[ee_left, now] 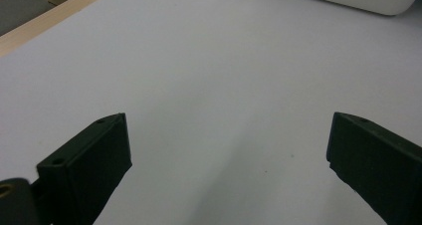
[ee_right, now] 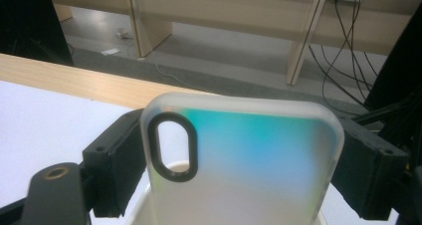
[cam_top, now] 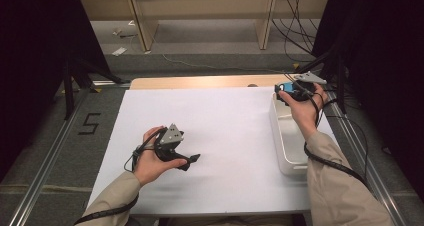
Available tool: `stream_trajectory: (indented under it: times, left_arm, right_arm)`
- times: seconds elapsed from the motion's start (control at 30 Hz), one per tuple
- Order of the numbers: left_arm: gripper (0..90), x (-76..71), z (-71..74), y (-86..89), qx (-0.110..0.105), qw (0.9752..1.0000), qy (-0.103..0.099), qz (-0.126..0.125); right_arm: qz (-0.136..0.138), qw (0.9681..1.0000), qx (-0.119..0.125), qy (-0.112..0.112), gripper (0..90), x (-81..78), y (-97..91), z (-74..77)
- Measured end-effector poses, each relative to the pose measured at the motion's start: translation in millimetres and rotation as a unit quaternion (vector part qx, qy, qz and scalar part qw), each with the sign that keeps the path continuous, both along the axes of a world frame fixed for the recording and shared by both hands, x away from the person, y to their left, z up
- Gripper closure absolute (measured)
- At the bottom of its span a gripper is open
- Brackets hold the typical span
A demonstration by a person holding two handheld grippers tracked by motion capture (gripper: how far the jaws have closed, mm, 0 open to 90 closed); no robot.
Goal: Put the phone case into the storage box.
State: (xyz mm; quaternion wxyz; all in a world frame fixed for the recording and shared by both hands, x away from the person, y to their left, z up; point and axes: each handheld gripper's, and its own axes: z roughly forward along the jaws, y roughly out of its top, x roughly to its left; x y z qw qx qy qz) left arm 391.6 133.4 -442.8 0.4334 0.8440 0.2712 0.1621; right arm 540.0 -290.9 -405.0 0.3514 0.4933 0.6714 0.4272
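While the right gripper (cam_top: 286, 89) clamps a phone case (ee_right: 244, 160) by its two long edges over the far end of the white bin (cam_top: 289, 151), pickup looks done; judging by that, what's left is either lowering it in or carrying it out to the sheet (cam_top: 220, 136), can't tell which. Left gripper (ee_left: 226, 170) open, empty, idle just above the sheet

Two claws, left (cam_top: 192, 159) and right (cam_top: 278, 88), one phone case (ee_right: 244, 160), one white bin (cam_top: 287, 136).
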Motion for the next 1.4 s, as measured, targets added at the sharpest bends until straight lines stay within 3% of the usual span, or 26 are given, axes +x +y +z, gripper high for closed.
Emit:
stream_trajectory:
  times: [1.4]
  left_arm:
    - [2.9, 0.0, -0.1, -0.2, 0.0, 1.0, 0.001, 0.0]
  right_arm:
    - [-0.001, 0.9999, -0.007, 0.013, 18.1, 6.1, 3.7, -11.3]
